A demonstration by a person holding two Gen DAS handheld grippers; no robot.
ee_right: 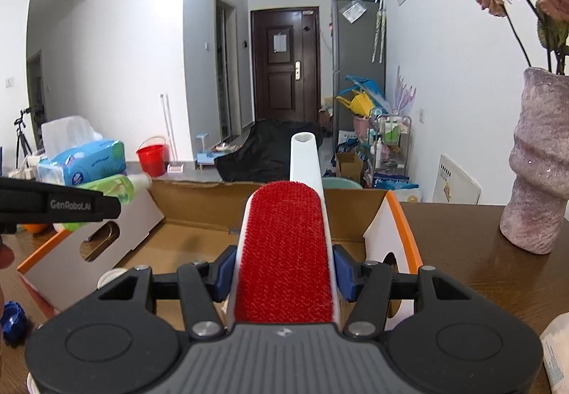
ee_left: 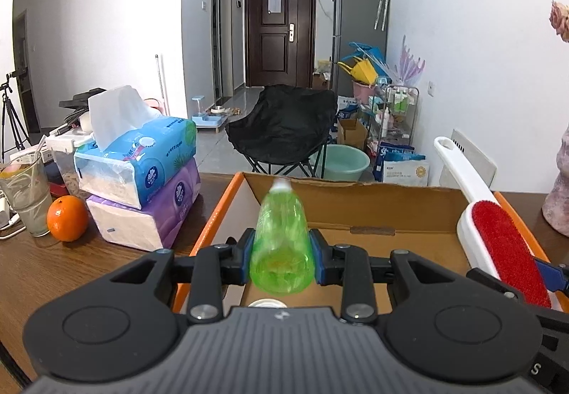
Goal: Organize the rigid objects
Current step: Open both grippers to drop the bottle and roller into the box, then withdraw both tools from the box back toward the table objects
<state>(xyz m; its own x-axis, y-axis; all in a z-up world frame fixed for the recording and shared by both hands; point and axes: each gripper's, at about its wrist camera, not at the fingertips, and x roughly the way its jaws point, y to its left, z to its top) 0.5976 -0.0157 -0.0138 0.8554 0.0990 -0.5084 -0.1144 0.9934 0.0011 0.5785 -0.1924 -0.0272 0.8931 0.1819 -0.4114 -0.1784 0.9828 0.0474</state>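
Observation:
My left gripper [ee_left: 281,255] is shut on a green plastic bottle [ee_left: 281,234] with a white cap, held level above the open cardboard box [ee_left: 355,202], cap pointing away. The bottle also shows at the left of the right wrist view [ee_right: 113,189]. My right gripper [ee_right: 284,269] is shut on a white lint brush with a red pad [ee_right: 284,251], held over the same box [ee_right: 199,202], handle pointing forward. The brush shows at the right of the left wrist view [ee_left: 505,248].
The box has orange edges and stands on a brown wooden table [ee_left: 53,269]. Two stacked tissue packs [ee_left: 142,187], an orange [ee_left: 67,218] and a glass [ee_left: 26,195] stand left of it. A pink vase with dried flowers [ee_right: 540,163] stands right of it.

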